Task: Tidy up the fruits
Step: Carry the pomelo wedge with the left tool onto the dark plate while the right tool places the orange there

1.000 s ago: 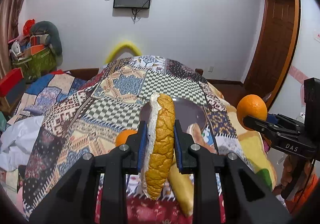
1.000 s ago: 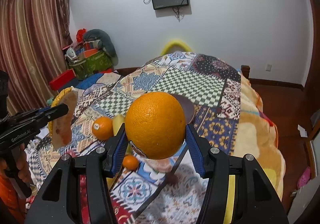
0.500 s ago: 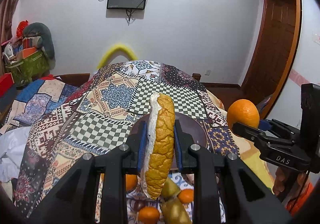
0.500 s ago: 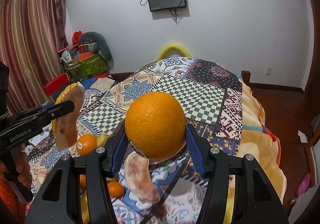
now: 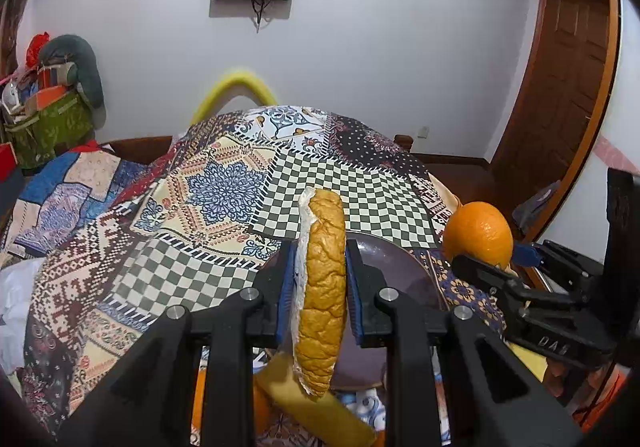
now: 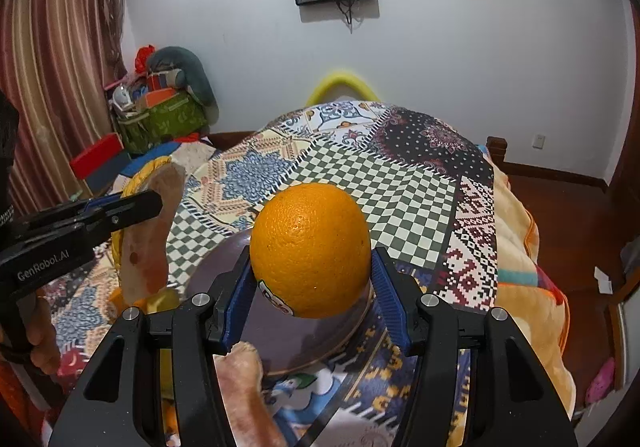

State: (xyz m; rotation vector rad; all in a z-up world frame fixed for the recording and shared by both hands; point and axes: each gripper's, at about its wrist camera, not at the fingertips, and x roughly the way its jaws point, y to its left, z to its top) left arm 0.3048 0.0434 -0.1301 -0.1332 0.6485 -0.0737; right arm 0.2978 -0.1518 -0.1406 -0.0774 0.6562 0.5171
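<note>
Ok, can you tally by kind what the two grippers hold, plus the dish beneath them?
Orange: 1, in the right gripper
Yellow-rind fruit wedge: 1, in the left gripper
Purple plate: 1
Total: 3
The loose fruit lower down is too hidden to count.

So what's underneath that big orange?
Below the orange, held by the right tongs, a dark purple plate lies on the patterned blanket. The plate's middle is hidden behind the fruit.

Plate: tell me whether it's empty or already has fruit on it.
Apparently empty. The visible surface of the plate is bare in both views; the orange and the peel wedge are held above it, hiding parts.
</note>
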